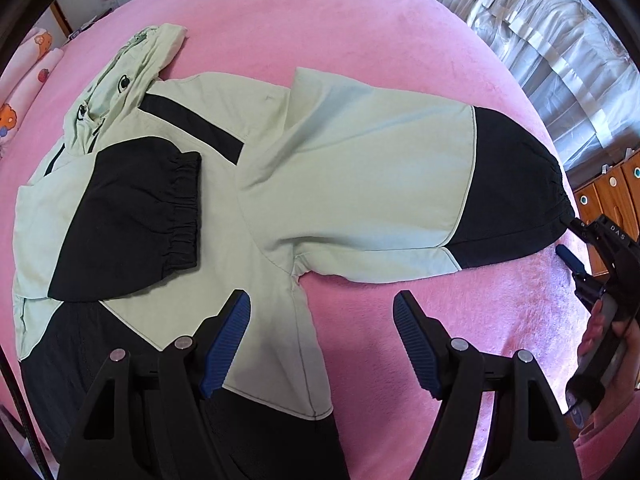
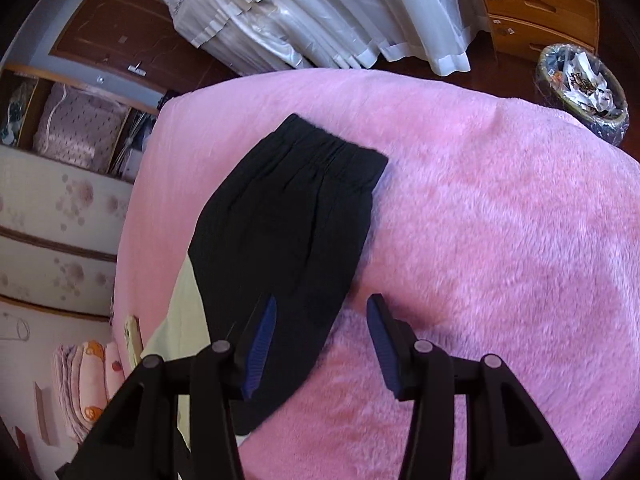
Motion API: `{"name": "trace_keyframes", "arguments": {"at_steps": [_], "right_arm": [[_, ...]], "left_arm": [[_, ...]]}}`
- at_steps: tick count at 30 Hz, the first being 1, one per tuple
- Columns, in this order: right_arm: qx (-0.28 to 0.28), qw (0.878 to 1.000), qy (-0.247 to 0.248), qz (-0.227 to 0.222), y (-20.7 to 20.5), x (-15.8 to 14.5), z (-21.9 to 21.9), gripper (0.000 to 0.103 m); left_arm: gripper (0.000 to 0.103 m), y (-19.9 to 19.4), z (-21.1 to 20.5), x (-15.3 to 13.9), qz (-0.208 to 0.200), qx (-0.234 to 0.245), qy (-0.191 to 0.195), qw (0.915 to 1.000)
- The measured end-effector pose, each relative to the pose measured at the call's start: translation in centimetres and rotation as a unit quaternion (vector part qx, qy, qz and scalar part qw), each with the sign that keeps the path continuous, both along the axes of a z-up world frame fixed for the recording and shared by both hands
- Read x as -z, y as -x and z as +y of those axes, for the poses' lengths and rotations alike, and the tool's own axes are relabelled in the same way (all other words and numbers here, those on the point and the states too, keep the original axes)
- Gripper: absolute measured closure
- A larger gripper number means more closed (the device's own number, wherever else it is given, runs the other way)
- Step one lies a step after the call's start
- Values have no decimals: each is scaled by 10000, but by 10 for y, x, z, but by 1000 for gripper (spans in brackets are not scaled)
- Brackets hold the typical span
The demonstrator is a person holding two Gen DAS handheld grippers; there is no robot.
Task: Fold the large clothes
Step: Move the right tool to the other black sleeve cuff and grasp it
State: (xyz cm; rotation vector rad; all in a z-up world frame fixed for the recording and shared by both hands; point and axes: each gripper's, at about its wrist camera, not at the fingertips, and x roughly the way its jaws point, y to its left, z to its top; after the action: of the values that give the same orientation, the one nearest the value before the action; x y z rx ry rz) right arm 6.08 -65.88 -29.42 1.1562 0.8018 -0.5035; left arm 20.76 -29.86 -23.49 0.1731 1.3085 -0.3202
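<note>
A pale green and black hooded jacket (image 1: 256, 184) lies flat on the pink bed (image 1: 360, 24). One black-cuffed sleeve (image 1: 132, 216) is folded over its body. The other sleeve (image 1: 400, 176) stretches out to the right, ending in a black cuff (image 1: 520, 184). My left gripper (image 1: 322, 340) is open above the jacket's hem and armpit. My right gripper (image 2: 322, 344) is open, with its left finger over that sleeve's black end (image 2: 288, 224) and its right finger over the blanket. The right gripper also shows in the left wrist view (image 1: 576, 240) at the cuff's edge.
White curtains (image 2: 320, 12) hang past the bed's far edge. A wooden drawer chest (image 2: 536, 4) and a lined waste bin (image 2: 580, 88) stand at the right. Folded bedding (image 2: 88, 384) is stacked at the left, and a pink blanket (image 2: 500, 240) covers the bed.
</note>
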Motion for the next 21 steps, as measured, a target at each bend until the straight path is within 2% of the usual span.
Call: {"name": "trace_keyframes", "arguments": {"at_steps": [8,13,14,15,16,19,21], "right_arm": [[573,9978,-18,-340,2,18,-45,56],[516,9983,71,-260,-12,21,-62,57],[513,9984,105,-229,-14,20,-60,61],[530,9984,154,-145,-15,20,-60,74],[563,9982,164,-107,-15,20,-59,82],[658,9972,13,-347,-13,19,-57,92],[609,9975,31,-367,-14,13,-53,93]], "left_arm": [[31,-13,-19,7,54,208,14,9998],[31,-23,-23,4,26,171,152,9997],[31,-25,-23,3,30,148,183,9997],[31,-27,-23,2,31,130,200,9997],[31,-28,-22,1,26,115,218,9997],[31,-32,-18,-3,-14,50,228,9997],[31,-33,-12,-7,-4,2,228,9997]]}}
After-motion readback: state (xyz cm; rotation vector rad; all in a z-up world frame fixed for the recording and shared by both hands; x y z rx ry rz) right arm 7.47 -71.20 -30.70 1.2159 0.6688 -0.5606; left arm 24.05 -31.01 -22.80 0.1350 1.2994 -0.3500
